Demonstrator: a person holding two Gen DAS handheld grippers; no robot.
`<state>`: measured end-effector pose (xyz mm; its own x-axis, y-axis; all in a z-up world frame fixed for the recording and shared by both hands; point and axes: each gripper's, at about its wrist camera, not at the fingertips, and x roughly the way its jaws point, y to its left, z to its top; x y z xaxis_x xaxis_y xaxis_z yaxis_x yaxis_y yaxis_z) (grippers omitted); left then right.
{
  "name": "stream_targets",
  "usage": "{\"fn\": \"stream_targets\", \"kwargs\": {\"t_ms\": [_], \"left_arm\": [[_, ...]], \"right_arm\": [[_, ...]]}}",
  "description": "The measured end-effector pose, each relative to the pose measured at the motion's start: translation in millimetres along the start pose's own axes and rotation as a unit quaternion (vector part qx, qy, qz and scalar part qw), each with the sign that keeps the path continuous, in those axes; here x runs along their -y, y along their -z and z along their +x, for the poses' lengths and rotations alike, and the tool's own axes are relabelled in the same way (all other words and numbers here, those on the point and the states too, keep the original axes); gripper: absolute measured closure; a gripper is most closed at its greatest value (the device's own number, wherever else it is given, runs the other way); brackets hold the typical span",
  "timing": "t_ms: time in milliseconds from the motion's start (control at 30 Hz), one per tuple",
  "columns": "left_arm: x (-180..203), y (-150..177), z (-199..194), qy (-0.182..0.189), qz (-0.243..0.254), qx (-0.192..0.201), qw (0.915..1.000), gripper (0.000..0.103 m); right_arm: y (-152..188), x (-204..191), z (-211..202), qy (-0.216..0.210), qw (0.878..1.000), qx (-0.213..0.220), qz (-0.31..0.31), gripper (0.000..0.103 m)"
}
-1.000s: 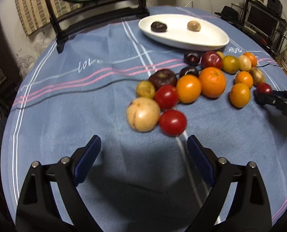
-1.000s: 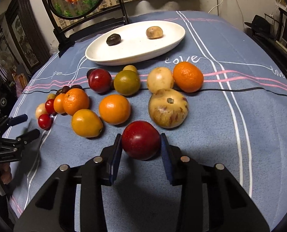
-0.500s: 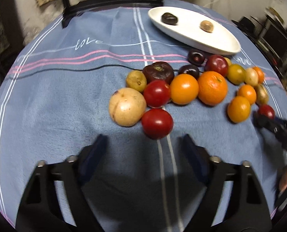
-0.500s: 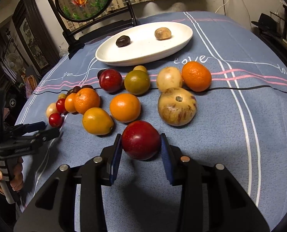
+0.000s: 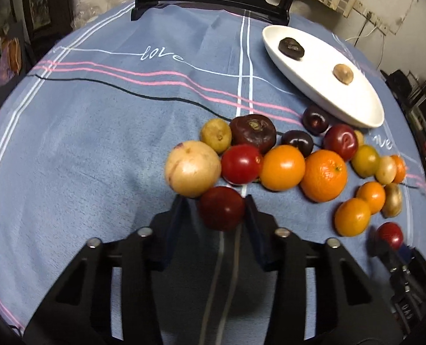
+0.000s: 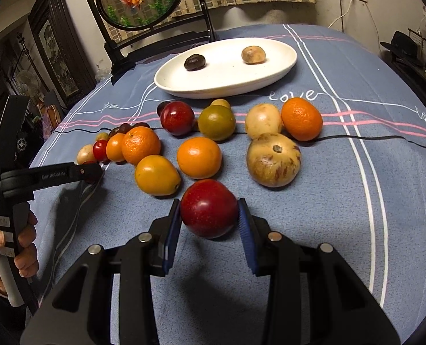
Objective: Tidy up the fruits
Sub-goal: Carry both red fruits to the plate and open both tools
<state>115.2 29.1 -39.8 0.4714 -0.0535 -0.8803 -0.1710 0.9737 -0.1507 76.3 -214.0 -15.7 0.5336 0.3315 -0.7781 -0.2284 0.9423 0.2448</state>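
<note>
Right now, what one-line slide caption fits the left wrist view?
Left hand-held gripper closed on a red tomato beside mixed fruit, white plate beyond.

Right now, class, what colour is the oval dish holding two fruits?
White; the oval dish shows best in the right wrist view.

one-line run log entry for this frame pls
left claw: just closed on small red tomato | right claw: shut on red plum | white plate: two fruits
</note>
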Motion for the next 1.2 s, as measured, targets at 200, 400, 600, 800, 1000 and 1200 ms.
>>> {"fn": "stream_targets", "kwargs": {"t_ms": [200,400,600,800,1000,1200], "left_arm": [[1,6,-10,0.009,0.027,-0.003,0.9996,0.073],[4,20,-33,0.014,0.078,0.022,0.9966,0.073],[8,14,-54,0.018,0.106,0.060,0.9924,0.073],[26,-6,-60,0.022,0.152,0.078,0.9850,0.072],[49,-41,-62,0.018,0.184,0.104,0.9773,0.072],[74,-86,-48,0.028,0.190,0.116,0.9744,0.072]], "right_arm": [[0,0,0,0.000,1.000,0.002,0.000,0.064],[0,-1,-3,-0.006,1.000,0.011,-0.003,0.064],[-3,-7,-15,-0.003,0.999,0.044,-0.019,0.064],[-16,-16,-34,0.020,0.995,0.085,-0.040,0.064],[-55,-11,-44,0.051,0.992,0.093,-0.068,0.064],[-101,5,-38,0.071,0.989,0.117,-0.058,0.064]]}}
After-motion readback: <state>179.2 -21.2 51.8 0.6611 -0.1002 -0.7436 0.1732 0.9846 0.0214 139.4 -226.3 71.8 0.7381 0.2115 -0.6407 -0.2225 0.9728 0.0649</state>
